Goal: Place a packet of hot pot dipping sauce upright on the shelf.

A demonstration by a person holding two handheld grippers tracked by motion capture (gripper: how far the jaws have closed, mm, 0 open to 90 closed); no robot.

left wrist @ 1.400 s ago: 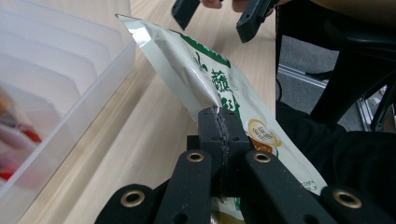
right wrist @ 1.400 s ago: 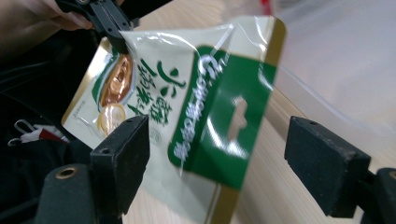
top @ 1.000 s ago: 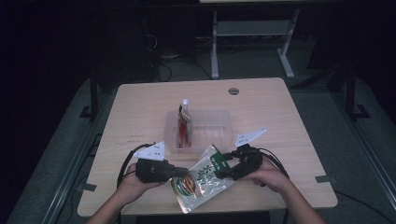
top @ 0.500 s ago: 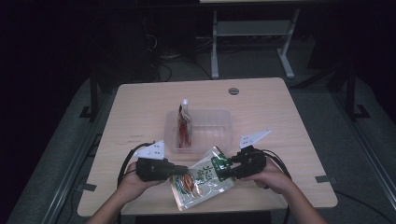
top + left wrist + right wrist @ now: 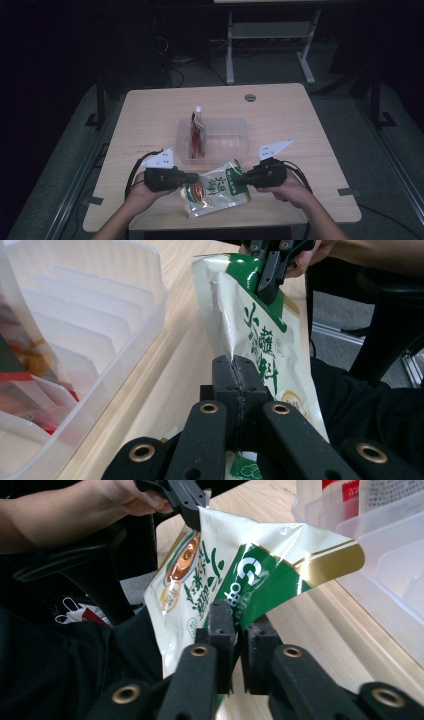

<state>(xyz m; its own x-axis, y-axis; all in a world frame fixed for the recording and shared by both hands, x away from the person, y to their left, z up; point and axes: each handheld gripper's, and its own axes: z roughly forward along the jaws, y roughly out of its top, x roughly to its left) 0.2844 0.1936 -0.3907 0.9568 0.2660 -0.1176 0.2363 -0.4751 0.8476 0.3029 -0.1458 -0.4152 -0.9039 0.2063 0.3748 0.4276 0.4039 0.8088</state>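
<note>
A white and green foil pouch (image 5: 215, 190) hangs between my two grippers at the table's front edge. My left gripper (image 5: 192, 177) is shut on its left side; in the left gripper view the closed jaws (image 5: 234, 372) pinch a fold of the pouch (image 5: 250, 335). My right gripper (image 5: 239, 180) has just been closing with the pouch between its jaws. In the right gripper view it (image 5: 235, 620) now pinches the pouch (image 5: 225, 565) at its green end. The left gripper (image 5: 192, 512) grips the far end there.
A clear plastic bin (image 5: 235, 120) with ribbed dividers stands mid-table just behind the pouch, with a red packet (image 5: 197, 135) upright in its left side. The bin's wall (image 5: 125, 315) lies close beside the pouch. The table's front edge (image 5: 300, 220) is under my hands.
The right gripper's jaws have closed onto the pouch's green end. Both hands and the pouch have stayed in about the same place.
</note>
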